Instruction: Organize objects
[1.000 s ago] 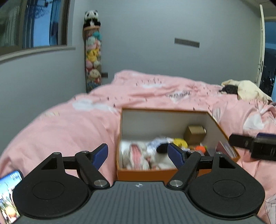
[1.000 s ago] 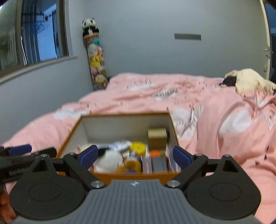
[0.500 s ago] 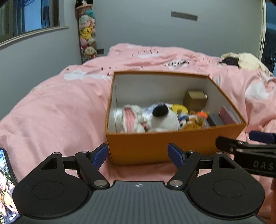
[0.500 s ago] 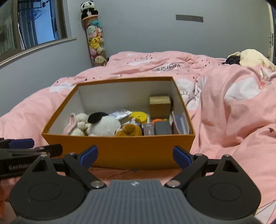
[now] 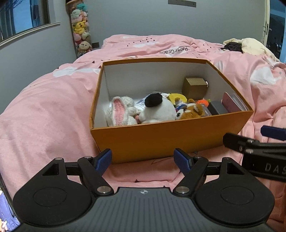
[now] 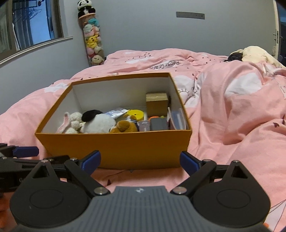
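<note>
Both grippers' jaws gape empty before the orange box (image 5: 171,137); only the right view shows the panda (image 6: 84,7).

An open orange box (image 6: 114,148) sits on a bed covered by a pink duvet (image 6: 232,125), seen between the spread blue-tipped fingers of the right hand-held gripper (image 6: 140,160), which holds nothing. Inside lie a crocheted bunny (image 6: 70,123), a black-and-white plush (image 6: 98,121), a brown plush (image 6: 125,126), a yellow disc (image 6: 136,114) and a small brown carton (image 6: 157,103). The left hand-held gripper (image 6: 23,151) enters at lower left. A tall tube of plush toys (image 6: 92,41) stands against the grey wall.
</note>
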Available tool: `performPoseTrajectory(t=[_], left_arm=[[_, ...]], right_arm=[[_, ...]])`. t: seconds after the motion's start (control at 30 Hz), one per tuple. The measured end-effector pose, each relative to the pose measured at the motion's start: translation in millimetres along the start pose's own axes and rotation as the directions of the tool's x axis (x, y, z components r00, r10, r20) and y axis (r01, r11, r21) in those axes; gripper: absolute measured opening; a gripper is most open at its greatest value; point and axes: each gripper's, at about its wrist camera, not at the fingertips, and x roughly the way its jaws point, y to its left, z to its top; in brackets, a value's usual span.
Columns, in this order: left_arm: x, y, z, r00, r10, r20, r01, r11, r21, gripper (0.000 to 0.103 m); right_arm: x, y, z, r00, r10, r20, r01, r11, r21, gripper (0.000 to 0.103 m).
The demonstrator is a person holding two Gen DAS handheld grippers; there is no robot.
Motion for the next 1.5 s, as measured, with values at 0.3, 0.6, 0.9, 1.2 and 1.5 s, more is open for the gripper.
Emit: performPoseTrajectory(t=[0.3, 0.6, 0.9, 1.2, 1.5], left_arm=[[-0.5, 2.4, -1.5, 1.000, 0.010, -0.009, -0.010, 1.000, -0.013, 0.089], [-0.3, 3.3, -2.7, 1.000, 0.005, -0.015, -0.006, 1.000, -0.017, 0.089], [-1.1, 1.5, -4.3, 1.000, 0.002, -0.023, -0.002, 1.000, -0.013, 0.089], [-0.5, 1.9, -5.2, 1.000, -0.004, -0.029, 0.004, 1.000, -0.018, 0.089], [-1.9, 1.0, -6.3, 1.000, -0.009, -0.027, 0.009, 1.000, -0.019, 0.089]], right_arm=[[1.9, 2.3, -0.8, 1.000, 0.025, -0.014, -0.025, 1.000, -0.007, 0.099], [1.5, 4.3, -1.0, 1.000, 0.016, -0.020, -0.016, 1.000, -0.013, 0.099], [3.9, 3.2, -1.8, 0.999, 0.001, -0.041, -0.001, 1.000, -0.008, 0.099], [7.5, 0.5, -3.7, 0.997, -0.012, -0.070, 0.012, 1.000, 0.001, 0.099], [9.3, -0.3, -3.8, 0.997, -0.013, -0.081, 0.013, 1.000, 0.002, 0.099]])
